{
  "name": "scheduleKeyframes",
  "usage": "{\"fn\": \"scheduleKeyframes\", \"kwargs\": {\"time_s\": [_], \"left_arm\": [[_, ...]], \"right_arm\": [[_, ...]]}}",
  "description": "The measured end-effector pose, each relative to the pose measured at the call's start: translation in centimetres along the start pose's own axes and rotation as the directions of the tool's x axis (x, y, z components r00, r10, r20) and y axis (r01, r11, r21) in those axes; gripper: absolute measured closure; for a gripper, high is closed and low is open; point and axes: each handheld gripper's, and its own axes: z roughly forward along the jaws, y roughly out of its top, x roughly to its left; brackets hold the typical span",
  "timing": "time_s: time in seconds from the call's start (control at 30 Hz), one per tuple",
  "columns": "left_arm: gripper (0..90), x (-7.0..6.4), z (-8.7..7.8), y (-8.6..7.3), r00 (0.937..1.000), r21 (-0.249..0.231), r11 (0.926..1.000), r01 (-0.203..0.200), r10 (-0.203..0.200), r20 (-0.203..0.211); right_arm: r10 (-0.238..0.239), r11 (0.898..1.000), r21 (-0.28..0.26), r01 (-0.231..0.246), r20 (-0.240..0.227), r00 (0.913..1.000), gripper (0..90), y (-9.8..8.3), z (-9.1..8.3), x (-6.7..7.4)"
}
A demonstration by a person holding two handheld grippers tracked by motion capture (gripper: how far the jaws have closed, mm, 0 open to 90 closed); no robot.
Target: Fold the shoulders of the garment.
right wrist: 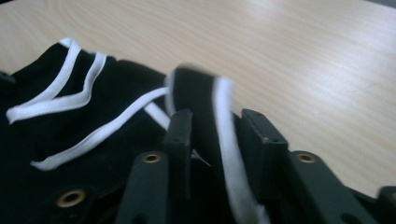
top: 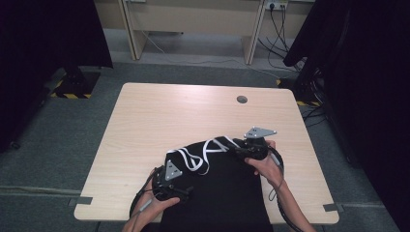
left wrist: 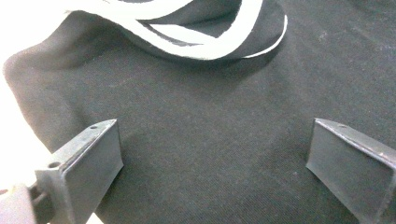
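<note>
black garment (top: 217, 193) lies on near edge of surface (top: 159, 116), hanging off. right gripper (right wrist: 215, 135) pinching white-trimmed strap (right wrist: 224, 112); left gripper (left wrist: 210, 154) spread, hovering above fabric. best to lift strap slowly, pin body with left.

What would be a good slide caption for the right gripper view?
Right hand-held gripper with a white-trimmed fold of black garment between its jaws.

Dim room edges, overexposed glare at left, blurred white trim
</note>
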Motion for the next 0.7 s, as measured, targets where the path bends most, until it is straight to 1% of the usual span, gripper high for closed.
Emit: {"fn": "scheduleKeyframes", "kwargs": {"time_s": [0.07,0.13,0.23,0.33,0.43,0.6,0.67,0.7], "left_arm": [[2.4,0.0,0.0,0.0,1.0,0.0,1.0,0.0,0.0,0.0],[2.4,0.0,0.0,0.0,1.0,0.0,1.0,0.0,0.0,0.0],[2.4,0.0,0.0,0.0,1.0,0.0,1.0,0.0,0.0,0.0],[2.4,0.0,0.0,0.0,1.0,0.0,1.0,0.0,0.0,0.0],[2.4,0.0,0.0,0.0,1.0,0.0,1.0,0.0,0.0,0.0],[2.5,0.0,0.0,0.0,1.0,0.0,1.0,0.001,-0.001,0.0],[2.4,0.0,0.0,0.0,1.0,0.0,1.0,0.0,0.0,0.0],[2.4,0.0,0.0,0.0,1.0,-0.001,1.0,0.001,-0.001,0.0]], "right_arm": [[-0.002,1.0,0.018,0.002,-0.01,0.9999,57.1,-0.3,-0.3,0.2],[0.015,1.0,0.011,-0.015,-0.015,0.9998,53.9,-0.2,-0.8,0.2],[0.023,1.0,-0.015,-0.023,-0.025,0.9994,51.6,0.5,-1.7,0.1],[0.009,1.0,-0.015,-0.009,-0.024,0.9997,51.2,1.4,-1.9,0.3],[-0.007,1.0,0.018,0.008,-0.039,0.9992,49.4,2.2,-1.0,0.8],[0.002,0.996,0.089,0.005,-0.081,0.9967,46.2,3.4,1.7,1.4],[0.005,0.993,0.12,0.005,-0.088,0.9961,46.4,3.7,2.8,1.7],[0.003,0.991,0.131,0.009,-0.093,0.9956,49.5,3.8,3.3,1.8]]}}
